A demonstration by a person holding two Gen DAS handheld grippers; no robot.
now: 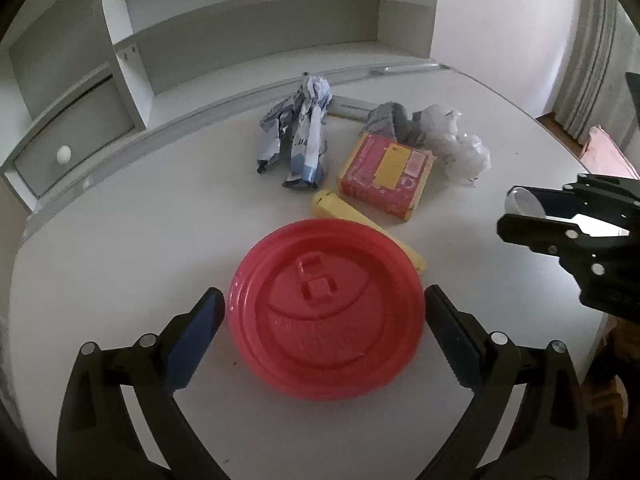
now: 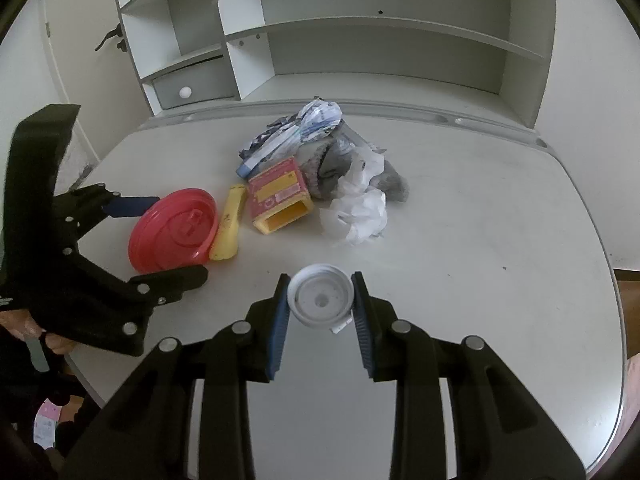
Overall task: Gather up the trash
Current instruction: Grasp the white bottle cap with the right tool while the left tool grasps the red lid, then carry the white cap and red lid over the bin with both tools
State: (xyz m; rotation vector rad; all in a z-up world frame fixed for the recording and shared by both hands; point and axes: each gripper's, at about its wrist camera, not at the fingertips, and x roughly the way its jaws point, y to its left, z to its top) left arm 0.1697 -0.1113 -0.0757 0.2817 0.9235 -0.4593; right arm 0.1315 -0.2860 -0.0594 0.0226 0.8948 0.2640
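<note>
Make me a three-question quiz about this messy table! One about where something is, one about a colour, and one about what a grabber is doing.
1. Where is the yellow plastic tube?
A. between the round red plastic lid and the red-and-yellow cardboard box
B. on the shelf
C. inside the box

2. What colour is the crumpled plastic bag?
A. green
B. white
C. orange

3. What is the right gripper doing?
A. hanging wide open
B. holding the box
C. shut on the small white plastic cup

Answers: 1 A, the tube lies beside the lid, with the box on its other side. 2 B, it looks pale white. 3 C, both jaws press the cup's sides.
</note>
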